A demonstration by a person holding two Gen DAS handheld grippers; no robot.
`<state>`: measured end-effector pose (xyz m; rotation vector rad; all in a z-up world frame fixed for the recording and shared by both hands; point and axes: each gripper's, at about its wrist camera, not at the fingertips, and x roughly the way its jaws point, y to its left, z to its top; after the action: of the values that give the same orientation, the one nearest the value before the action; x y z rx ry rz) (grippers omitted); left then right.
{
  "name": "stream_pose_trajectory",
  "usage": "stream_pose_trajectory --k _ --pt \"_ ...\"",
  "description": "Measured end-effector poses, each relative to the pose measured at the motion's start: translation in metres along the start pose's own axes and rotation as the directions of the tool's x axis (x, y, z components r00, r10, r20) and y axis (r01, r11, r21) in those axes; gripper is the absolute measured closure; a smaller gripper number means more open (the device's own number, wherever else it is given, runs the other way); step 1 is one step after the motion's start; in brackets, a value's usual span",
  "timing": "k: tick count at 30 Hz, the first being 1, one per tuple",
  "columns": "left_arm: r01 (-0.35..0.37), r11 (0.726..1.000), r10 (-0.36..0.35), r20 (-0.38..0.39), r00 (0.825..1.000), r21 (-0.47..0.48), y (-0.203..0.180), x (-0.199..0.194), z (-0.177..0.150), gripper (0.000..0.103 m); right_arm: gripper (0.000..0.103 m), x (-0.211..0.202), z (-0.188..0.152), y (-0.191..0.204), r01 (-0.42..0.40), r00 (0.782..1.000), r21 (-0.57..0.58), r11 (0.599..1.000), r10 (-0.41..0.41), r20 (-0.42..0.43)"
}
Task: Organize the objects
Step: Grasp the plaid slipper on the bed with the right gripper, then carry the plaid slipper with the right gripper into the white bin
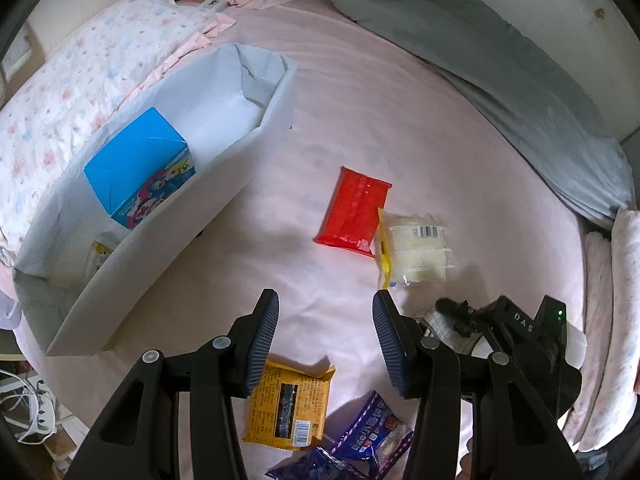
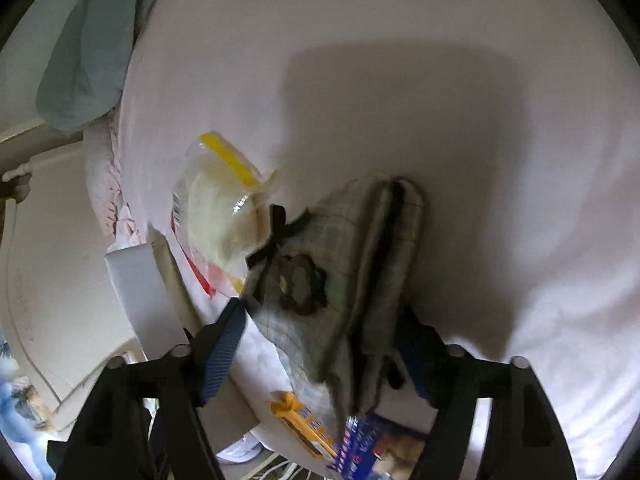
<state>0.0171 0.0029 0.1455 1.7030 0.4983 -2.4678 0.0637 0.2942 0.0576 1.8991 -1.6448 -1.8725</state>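
My left gripper [image 1: 325,312] hangs open over the pink sheet with nothing between its fingers. A yellow snack packet [image 1: 288,404] and purple packets [image 1: 372,436] lie just under it. Ahead lie a red packet [image 1: 352,212] and a clear bread packet [image 1: 420,252] with a yellow strip. At the left, a white fabric bin [image 1: 248,148] holds a blue box [image 1: 136,168]. My right gripper [image 2: 320,320] stands wide open around a plaid pouch [image 2: 340,248] with a black bow. The pads do not clamp the pouch, and its far finger is partly hidden behind it. The bread packet [image 2: 216,208] lies beside the pouch.
A grey duvet [image 1: 480,40] is bunched along the far right of the bed. Floral pillows [image 1: 80,80] lie behind the bin. The bed's near edge drops to a floor with white cables [image 1: 28,412] at lower left.
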Motion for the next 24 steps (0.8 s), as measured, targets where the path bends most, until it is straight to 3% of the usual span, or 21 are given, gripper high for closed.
stream_pose_trajectory --k 2,4,6,11,17,24 --pt "-0.004 1.0 0.004 -0.004 1.0 0.006 -0.002 0.002 0.0 0.054 0.023 0.0 -0.002 0.002 -0.001 1.0 -0.014 1.0 0.001 0.029" --pt "-0.011 1.0 0.011 -0.004 1.0 0.015 -0.004 0.003 0.0 0.054 0.053 -0.005 -0.006 0.004 0.027 0.998 -0.036 0.999 -0.025 0.057" --pt "-0.011 0.999 0.011 0.001 1.0 0.03 -0.01 0.004 -0.001 0.054 0.063 -0.006 -0.012 0.008 0.017 0.997 -0.06 0.998 -0.013 0.074" --pt "0.025 0.998 -0.026 0.033 0.999 0.05 -0.018 -0.003 -0.002 0.054 0.066 -0.02 -0.02 0.022 -0.081 0.992 -0.137 0.987 0.094 0.089" --pt "0.035 0.999 -0.038 0.083 0.996 0.039 -0.017 -0.015 -0.002 0.054 0.066 -0.028 -0.036 0.046 -0.113 0.984 -0.232 0.966 0.142 0.112" --pt "0.053 0.999 -0.052 0.226 0.973 0.001 0.002 -0.055 0.004 0.054 0.066 -0.021 -0.064 0.095 -0.207 0.963 -0.376 0.903 0.256 0.087"
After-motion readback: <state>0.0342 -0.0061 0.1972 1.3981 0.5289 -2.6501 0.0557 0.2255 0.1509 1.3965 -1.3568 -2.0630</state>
